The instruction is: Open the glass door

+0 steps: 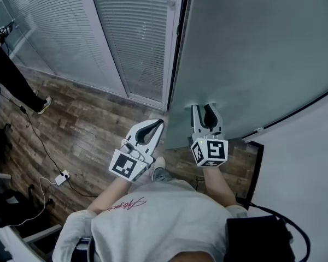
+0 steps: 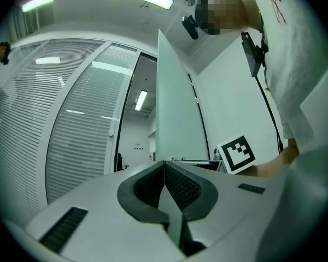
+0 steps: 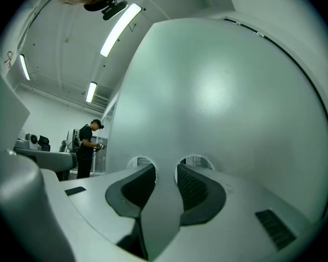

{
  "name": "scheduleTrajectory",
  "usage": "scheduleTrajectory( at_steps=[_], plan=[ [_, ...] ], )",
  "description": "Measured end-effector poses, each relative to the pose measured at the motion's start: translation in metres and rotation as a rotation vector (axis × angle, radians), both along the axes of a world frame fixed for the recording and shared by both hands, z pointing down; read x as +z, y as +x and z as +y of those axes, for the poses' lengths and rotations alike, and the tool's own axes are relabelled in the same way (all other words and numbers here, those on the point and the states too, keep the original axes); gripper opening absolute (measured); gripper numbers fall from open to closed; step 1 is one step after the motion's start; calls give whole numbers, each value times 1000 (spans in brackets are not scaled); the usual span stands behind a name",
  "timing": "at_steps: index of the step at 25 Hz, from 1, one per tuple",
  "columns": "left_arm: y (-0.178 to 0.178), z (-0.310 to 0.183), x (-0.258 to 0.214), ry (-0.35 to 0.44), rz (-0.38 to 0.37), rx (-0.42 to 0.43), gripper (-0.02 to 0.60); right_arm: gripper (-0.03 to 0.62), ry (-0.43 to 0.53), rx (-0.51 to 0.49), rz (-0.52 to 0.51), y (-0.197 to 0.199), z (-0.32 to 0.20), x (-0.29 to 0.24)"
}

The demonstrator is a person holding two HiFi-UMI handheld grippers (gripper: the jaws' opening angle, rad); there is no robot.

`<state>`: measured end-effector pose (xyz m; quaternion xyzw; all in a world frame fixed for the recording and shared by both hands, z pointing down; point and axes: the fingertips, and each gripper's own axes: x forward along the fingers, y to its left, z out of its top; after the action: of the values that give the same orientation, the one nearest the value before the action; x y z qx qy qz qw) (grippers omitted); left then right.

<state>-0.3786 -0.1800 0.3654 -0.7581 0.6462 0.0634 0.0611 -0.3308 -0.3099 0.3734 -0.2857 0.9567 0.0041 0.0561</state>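
Frosted glass door (image 1: pixel 251 48) standing partly open, with the right gripper (image 1: pixel 204 109) set against its face low down near its left edge, jaws slightly apart with nothing between them, and the left gripper (image 1: pixel 159 123) just beside that edge, clear of the door, jaws together and empty.

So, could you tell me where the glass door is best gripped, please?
Probably its free vertical edge, from the gap side: the glass door is a flat, thin panel standing ajar, no handle shows, and the open right claw could straddle it.
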Motion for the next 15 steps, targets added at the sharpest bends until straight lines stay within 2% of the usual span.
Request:
scheduleTrajectory(
  at_steps=[5, 13, 15],
  plan=[
    [28, 36, -18, 33, -35, -8, 17, 132, 2, -3, 8, 25, 18, -1],
    [65, 79, -5, -22, -33, 4, 17, 132, 8, -11, 23, 58, 54, 1],
    [75, 84, -7, -14, -31, 14, 17, 132, 6, -17, 24, 66, 62, 1]
  ],
)
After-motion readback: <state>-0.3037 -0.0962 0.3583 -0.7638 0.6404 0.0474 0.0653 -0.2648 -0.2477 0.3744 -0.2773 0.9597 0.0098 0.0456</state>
